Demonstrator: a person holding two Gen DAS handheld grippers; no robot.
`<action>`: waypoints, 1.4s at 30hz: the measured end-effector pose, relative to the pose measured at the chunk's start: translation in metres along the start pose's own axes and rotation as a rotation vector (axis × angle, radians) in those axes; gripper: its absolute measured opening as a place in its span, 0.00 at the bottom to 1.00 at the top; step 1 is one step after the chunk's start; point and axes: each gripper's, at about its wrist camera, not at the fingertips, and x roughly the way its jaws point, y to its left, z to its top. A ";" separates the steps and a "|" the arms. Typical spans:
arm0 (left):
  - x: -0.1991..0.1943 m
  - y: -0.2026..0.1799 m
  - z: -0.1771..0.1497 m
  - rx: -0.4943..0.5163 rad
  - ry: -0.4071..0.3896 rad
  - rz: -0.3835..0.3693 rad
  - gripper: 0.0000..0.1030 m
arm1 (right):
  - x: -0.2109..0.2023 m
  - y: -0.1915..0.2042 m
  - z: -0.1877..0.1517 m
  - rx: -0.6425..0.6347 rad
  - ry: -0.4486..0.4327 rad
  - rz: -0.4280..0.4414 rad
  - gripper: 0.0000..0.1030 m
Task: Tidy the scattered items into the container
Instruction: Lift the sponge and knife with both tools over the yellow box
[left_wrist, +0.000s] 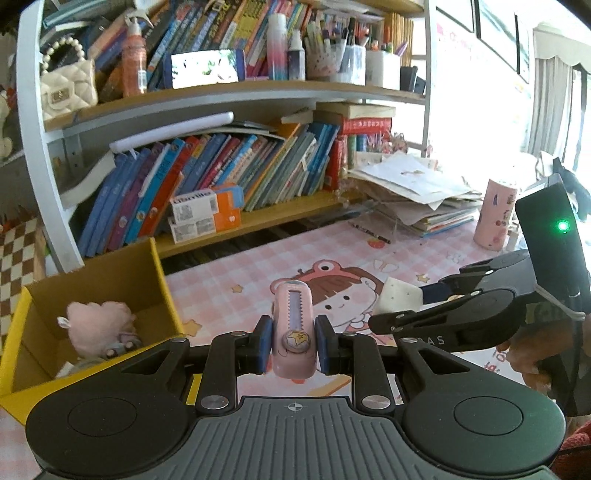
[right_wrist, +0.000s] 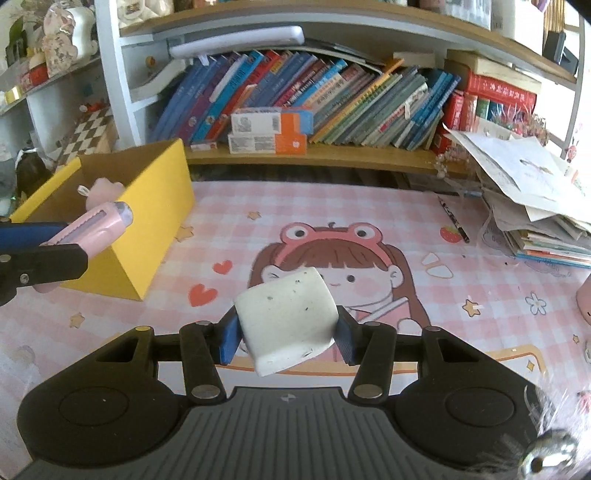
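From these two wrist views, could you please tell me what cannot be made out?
- Yellow box contents: right wrist view, near wall hides all but the pink plush.
- Pink cutter tail: left wrist view, behind the left gripper.
- White eraser underside: right gripper covers it.

A pink checked desk mat (right_wrist: 369, 221) printed with a cartoon girl in a frog hat covers the desk. Behind it, a wooden shelf (right_wrist: 332, 157) carries a row of leaning books (right_wrist: 332, 92), with two orange-and-white boxes (right_wrist: 271, 133) stacked in front of them. A dark pencil (right_wrist: 453, 218) lies on the mat near a messy pile of papers and booklets (right_wrist: 535, 192). The upper shelf holds a cream quilted handbag with a pearl handle (left_wrist: 68, 86), an orange bottle (left_wrist: 133, 61) and pen cups (left_wrist: 352, 62). A pink cylindrical tumbler (left_wrist: 495, 214) stands beside the paper pile.
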 end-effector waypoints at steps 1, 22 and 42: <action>-0.004 0.004 0.000 0.004 -0.008 0.000 0.22 | -0.002 0.005 0.001 -0.001 -0.006 -0.001 0.47; -0.055 0.101 -0.012 -0.051 -0.101 0.089 0.22 | -0.020 0.111 0.039 -0.112 -0.124 0.032 0.47; -0.041 0.183 -0.022 -0.118 -0.051 0.205 0.22 | 0.023 0.183 0.083 -0.281 -0.127 0.105 0.47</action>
